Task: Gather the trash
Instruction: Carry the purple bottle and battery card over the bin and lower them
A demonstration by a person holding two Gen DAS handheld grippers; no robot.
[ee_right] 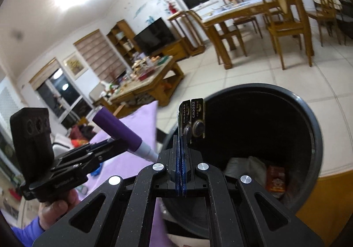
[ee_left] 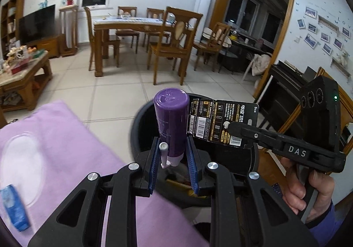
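Observation:
My left gripper (ee_left: pixel 173 152) is shut on a purple spray bottle (ee_left: pixel 171 123) with a white nozzle end, held upright over the near rim of a black trash bin (ee_left: pixel 138 123). The bottle also shows in the right wrist view (ee_right: pixel 119 131). My right gripper (ee_right: pixel 182 143) is shut on a black coin-battery card (ee_right: pixel 194 117) marked CR2032, held above the bin's (ee_right: pixel 308 118) opening. In the left wrist view the card (ee_left: pixel 222 122) hangs just right of the bottle, with the right gripper (ee_left: pixel 233 126) pinching it. Trash lies inside the bin (ee_right: pixel 275 178).
A purple cloth (ee_left: pixel 66 147) covers the surface at the left, with a blue packet (ee_left: pixel 14 207) on it. A cluttered wooden coffee table (ee_left: pixel 24 79), a dining table with chairs (ee_left: pixel 141 30) and a dark piano (ee_left: pixel 284 83) stand around on the tiled floor.

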